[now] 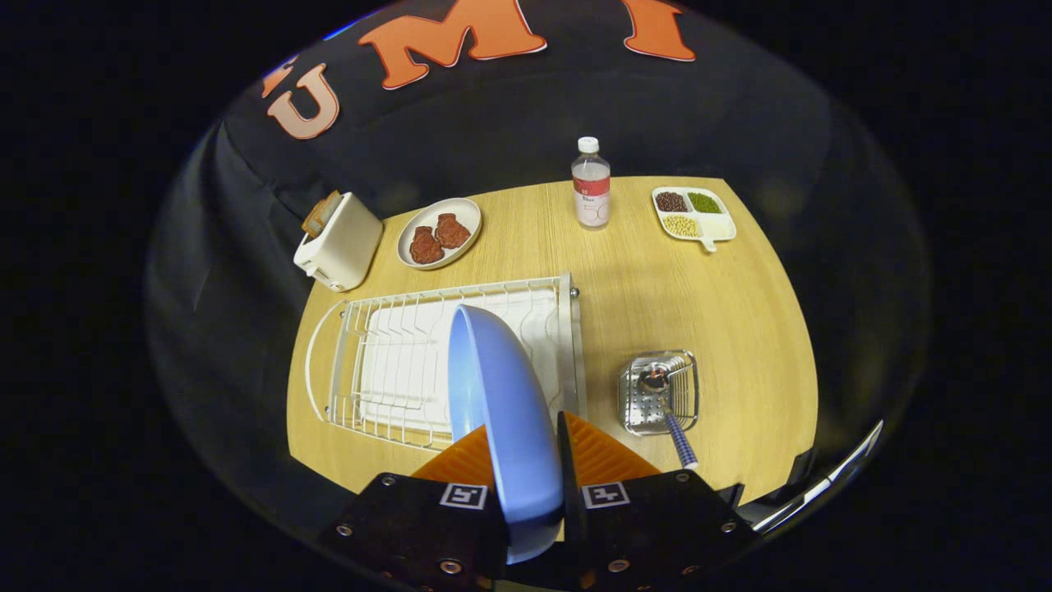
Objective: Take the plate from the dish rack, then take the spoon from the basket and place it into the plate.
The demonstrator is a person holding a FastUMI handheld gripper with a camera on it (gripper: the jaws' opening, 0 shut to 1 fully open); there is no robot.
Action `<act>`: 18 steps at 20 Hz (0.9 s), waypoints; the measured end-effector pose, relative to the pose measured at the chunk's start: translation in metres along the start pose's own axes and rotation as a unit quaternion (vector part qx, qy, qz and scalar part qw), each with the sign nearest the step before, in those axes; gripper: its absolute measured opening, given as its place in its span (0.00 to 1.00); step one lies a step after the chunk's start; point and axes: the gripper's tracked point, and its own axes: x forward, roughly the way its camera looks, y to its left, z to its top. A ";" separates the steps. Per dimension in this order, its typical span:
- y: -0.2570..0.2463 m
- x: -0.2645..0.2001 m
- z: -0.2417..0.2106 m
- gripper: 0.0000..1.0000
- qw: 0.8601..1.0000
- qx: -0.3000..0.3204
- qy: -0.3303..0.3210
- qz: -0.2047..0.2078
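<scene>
The blue plate (503,419) is held on edge between the two fingers (526,485), which are closed narrowly on its rim from both sides. The plate is raised over the near side of the white wire dish rack (394,362), which lies on the wooden bench (707,304) just ahead of the fingers and to their left. Ahead and to the right, a small metal basket (662,393) is seen with the spoon (667,403) resting in it, its checked handle pointing back toward the fingers. Beyond the rack are set a toaster (339,241), a dish of meat (439,233), a bottle (591,184) and a divided tray of beans (694,214).
</scene>
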 end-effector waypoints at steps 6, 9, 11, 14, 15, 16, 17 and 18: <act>-0.007 0.004 -0.073 0.28 0.998 -0.010 -0.003 0.061; -0.014 0.011 -0.098 0.28 0.992 0.040 -0.006 0.116; -0.021 0.019 -0.119 0.28 0.988 0.066 -0.003 0.139; -0.028 0.034 -0.144 0.28 0.985 0.081 -0.004 0.155; -0.027 0.039 -0.150 0.28 0.983 0.082 -0.005 0.162; -0.025 0.046 -0.155 0.28 0.982 0.087 -0.005 0.167; -0.023 0.052 -0.160 0.28 0.981 0.089 -0.004 0.172; -0.020 0.057 -0.164 0.28 0.980 0.093 -0.006 0.176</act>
